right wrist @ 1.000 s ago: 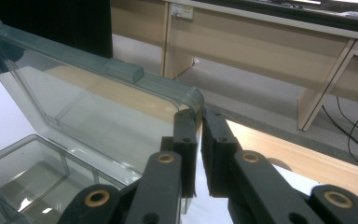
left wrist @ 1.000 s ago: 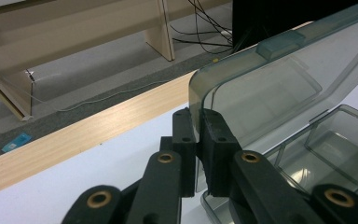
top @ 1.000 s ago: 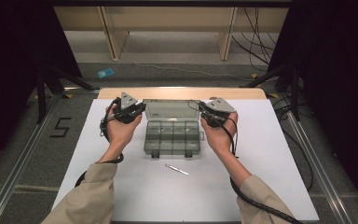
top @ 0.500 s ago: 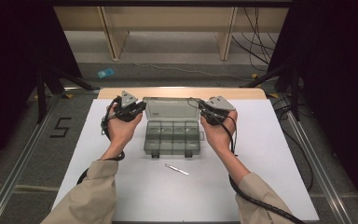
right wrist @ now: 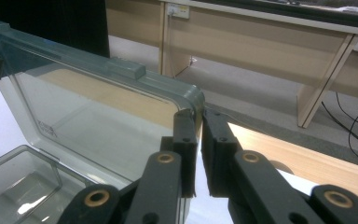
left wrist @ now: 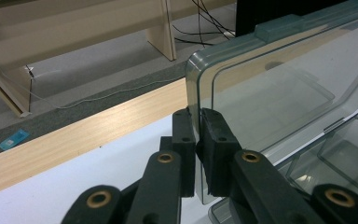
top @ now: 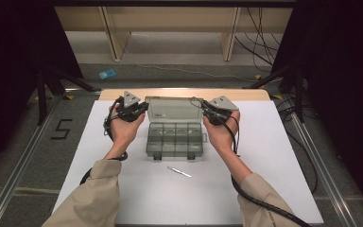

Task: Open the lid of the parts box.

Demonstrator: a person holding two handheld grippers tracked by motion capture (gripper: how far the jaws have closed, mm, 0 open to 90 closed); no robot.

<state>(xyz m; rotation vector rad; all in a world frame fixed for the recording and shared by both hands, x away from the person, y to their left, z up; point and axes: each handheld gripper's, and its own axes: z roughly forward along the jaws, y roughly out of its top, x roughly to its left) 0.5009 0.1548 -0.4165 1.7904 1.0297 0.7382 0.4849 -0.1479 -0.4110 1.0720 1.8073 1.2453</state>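
- The left gripper (left wrist: 196, 116), a black two-jaw tong in the person's left hand (top: 123, 130), has its jaws drawn nearly together on the left side edge of the raised lid (left wrist: 270, 93), a clear, grey-tinted plastic panel with rounded corners; the thin edge sits pinched between the two pads.
- The right gripper (right wrist: 199, 116), the same kind of black tong in the right hand (top: 221, 135), is closed in the same way on the lid's opposite side edge, just below its rounded upper corner.
- The lid belongs to a clear smoky-grey plastic organiser box (top: 176, 139) with a row of small divided compartments. It lies on the white table top (top: 264, 189), in the far half, between the two hands.
- From above, the lid stands up from the far edge of the box, leaning back, with a gripper at each side of it.
- The compartments in view look empty; in the gripper views their clear walls show just below the jaws.
- A thin silver metal rod (top: 179, 171) lies flat on the table nearer the person, just in front of the box and apart from it.
- Beyond the white surface runs a pale wooden strip (left wrist: 74, 140) along the table's far edge, then grey floor and cables.
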